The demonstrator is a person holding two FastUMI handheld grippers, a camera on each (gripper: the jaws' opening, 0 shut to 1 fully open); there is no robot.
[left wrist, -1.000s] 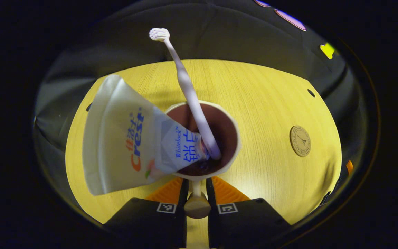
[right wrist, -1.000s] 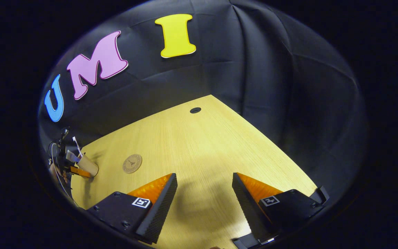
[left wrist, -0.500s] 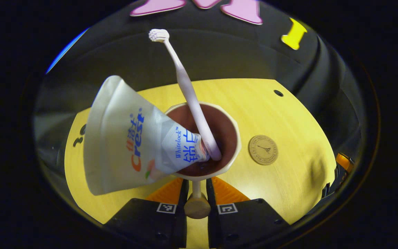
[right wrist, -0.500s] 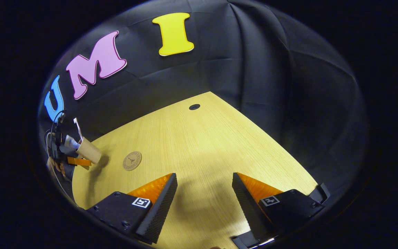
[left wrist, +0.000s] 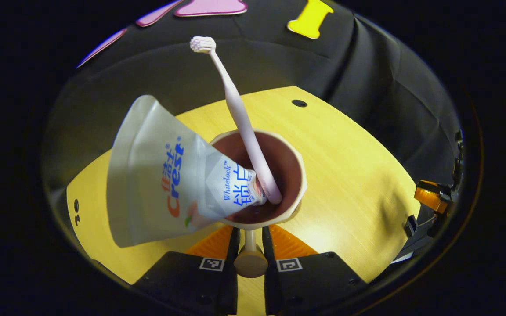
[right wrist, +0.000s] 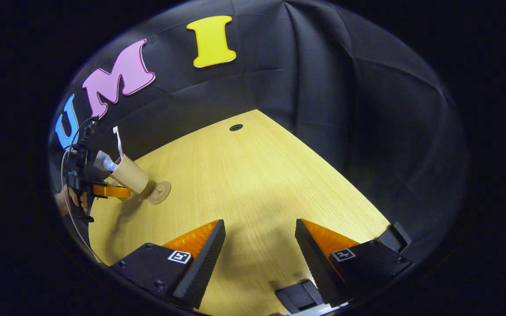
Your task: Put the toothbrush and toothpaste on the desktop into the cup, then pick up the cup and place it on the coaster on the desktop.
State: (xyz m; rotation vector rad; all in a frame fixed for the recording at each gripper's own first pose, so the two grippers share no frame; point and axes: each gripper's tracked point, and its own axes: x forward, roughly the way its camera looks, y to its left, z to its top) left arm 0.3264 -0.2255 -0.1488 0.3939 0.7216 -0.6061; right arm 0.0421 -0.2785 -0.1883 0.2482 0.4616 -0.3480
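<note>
The left gripper (left wrist: pixel 249 239) grips the cup (left wrist: pixel 259 177) by its handle: both fingers squeeze the thin stem, w/ the round knob poking out toward the camera. That's why the cup rides along w/ the hand and doesn't drop. Holding by the handle keeps the fingers out of the cup's mouth, so nothing inside gets bumped.

Inside the cup, the toothpaste (left wrist: pixel 165 180) leans out over the rim on one side, fat flat end up, cap end down at the bottom. The toothbrush (left wrist: pixel 240 118) stands in the cup next to it, bristles up high, handle end at the cup's bottom. Both are in, so the first part of the job looks done.

In the right gripper view the cup (right wrist: pixel 131 174) is up off the desktop (right wrist: pixel 253 184), tipped a bit, and the coaster (right wrist: pixel 160 192) lies flat just beside and below it. A hand (right wrist: pixel 70 199) holds the left gripper (right wrist: pixel 108 191) there. So the cup looks nearly over the coaster. Next prob. needs: level the cup, center it, go down slow, bc the tall toothpaste could tip it.

The right gripper (right wrist: pixel 259 245) hangs above the desktop, well apart from the cup, fingers spread wide, holding nothing. It has no job now.
</note>
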